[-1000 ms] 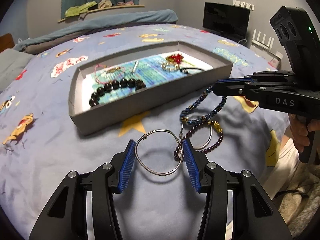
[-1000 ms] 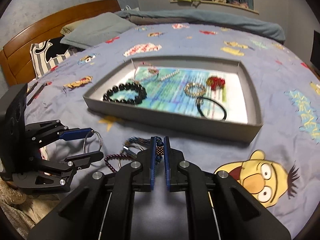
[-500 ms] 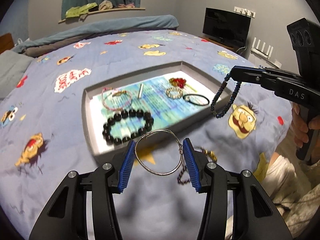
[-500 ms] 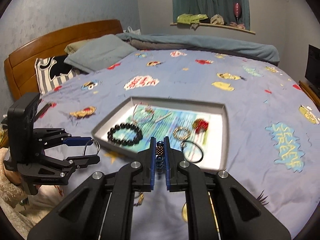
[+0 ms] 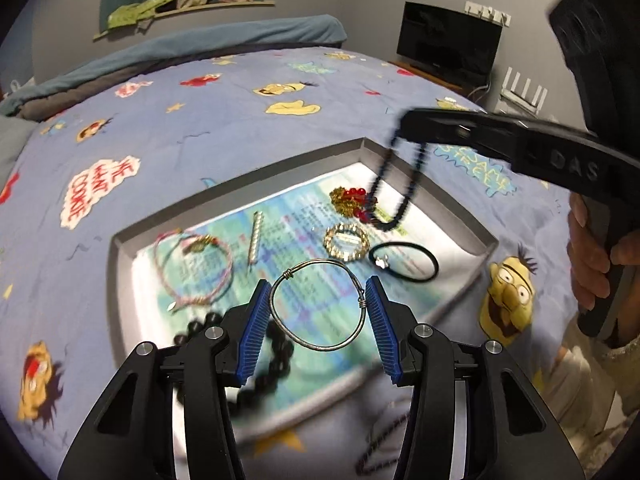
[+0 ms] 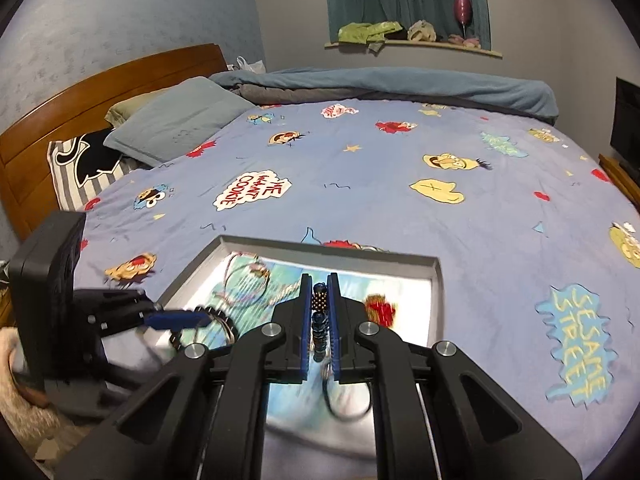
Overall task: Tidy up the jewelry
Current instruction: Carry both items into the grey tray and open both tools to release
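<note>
My left gripper [image 5: 317, 285] is shut on a silver wire bangle [image 5: 316, 347], held flat between the blue pads above the near half of the grey tray [image 5: 240, 184]. My right gripper [image 6: 320, 280] is shut on a dark blue bead bracelet [image 6: 319, 300]. In the left wrist view that bracelet [image 5: 416, 176] dangles from the right gripper [image 5: 404, 128] over the tray's far right corner, beside a red bead cluster [image 5: 352, 198]. The right wrist view shows the left gripper [image 6: 188, 320] blurred at the tray's left side.
In the tray lie a black bead bracelet [image 5: 276, 344], a pink cord bracelet [image 5: 228, 264], a silver bar [image 5: 255, 240], a gold ring bracelet [image 5: 346, 240] and a black hair tie [image 5: 404, 260]. A purple bead bracelet [image 5: 384, 440] lies on the bedspread before the tray. Pillows [image 6: 176, 120] and a headboard are far left.
Both grippers rose from the bedspread in front of the tray and moved forward over it, carrying the bangle and the blue bead bracelet. The purple bracelet stayed on the bedspread.
</note>
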`<state>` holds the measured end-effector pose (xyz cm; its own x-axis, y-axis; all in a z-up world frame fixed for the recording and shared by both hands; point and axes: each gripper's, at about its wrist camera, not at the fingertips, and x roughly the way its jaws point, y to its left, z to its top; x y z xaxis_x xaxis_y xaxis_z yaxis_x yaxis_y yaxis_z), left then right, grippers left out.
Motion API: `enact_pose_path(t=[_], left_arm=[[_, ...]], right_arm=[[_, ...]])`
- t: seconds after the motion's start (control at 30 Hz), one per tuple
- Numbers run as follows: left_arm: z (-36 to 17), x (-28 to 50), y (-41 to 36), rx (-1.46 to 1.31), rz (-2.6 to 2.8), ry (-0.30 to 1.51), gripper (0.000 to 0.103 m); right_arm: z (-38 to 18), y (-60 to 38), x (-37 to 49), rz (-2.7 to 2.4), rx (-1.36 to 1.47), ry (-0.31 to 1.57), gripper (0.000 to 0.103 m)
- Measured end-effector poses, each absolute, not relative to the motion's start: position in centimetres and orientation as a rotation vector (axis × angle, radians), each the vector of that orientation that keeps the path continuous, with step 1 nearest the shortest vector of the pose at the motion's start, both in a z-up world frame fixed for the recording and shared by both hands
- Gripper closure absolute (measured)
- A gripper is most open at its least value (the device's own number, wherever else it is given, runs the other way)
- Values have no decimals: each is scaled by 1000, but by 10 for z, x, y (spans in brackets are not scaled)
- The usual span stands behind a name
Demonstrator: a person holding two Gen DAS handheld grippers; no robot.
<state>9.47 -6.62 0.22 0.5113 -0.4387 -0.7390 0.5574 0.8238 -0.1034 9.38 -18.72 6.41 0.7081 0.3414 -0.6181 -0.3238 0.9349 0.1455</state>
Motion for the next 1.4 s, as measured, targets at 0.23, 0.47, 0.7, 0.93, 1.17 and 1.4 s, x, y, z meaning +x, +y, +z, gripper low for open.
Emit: enact_pose_path(t=[0.23, 0.47, 0.7, 0.93, 1.17, 1.4], left_arm=[[-13, 124, -85, 153, -614, 909, 53], [-24, 144, -92, 173, -578, 971, 53], [-32, 160, -96, 167, -563, 1030, 53], [-36, 165, -91, 134, -550, 1034, 53], [-35, 165, -89, 124, -540, 1036, 47], [-32, 163, -83, 116, -531, 1027, 47]], right_arm=[[45, -170, 141, 376, 14, 751, 95], [20, -175, 172, 323, -3, 839, 95], [4, -178, 185, 307, -33, 900, 95], [-4, -172, 192, 335, -43, 937, 95], [0, -168, 191, 340, -57, 924, 85], [7, -181, 184, 295, -54, 895, 66]])
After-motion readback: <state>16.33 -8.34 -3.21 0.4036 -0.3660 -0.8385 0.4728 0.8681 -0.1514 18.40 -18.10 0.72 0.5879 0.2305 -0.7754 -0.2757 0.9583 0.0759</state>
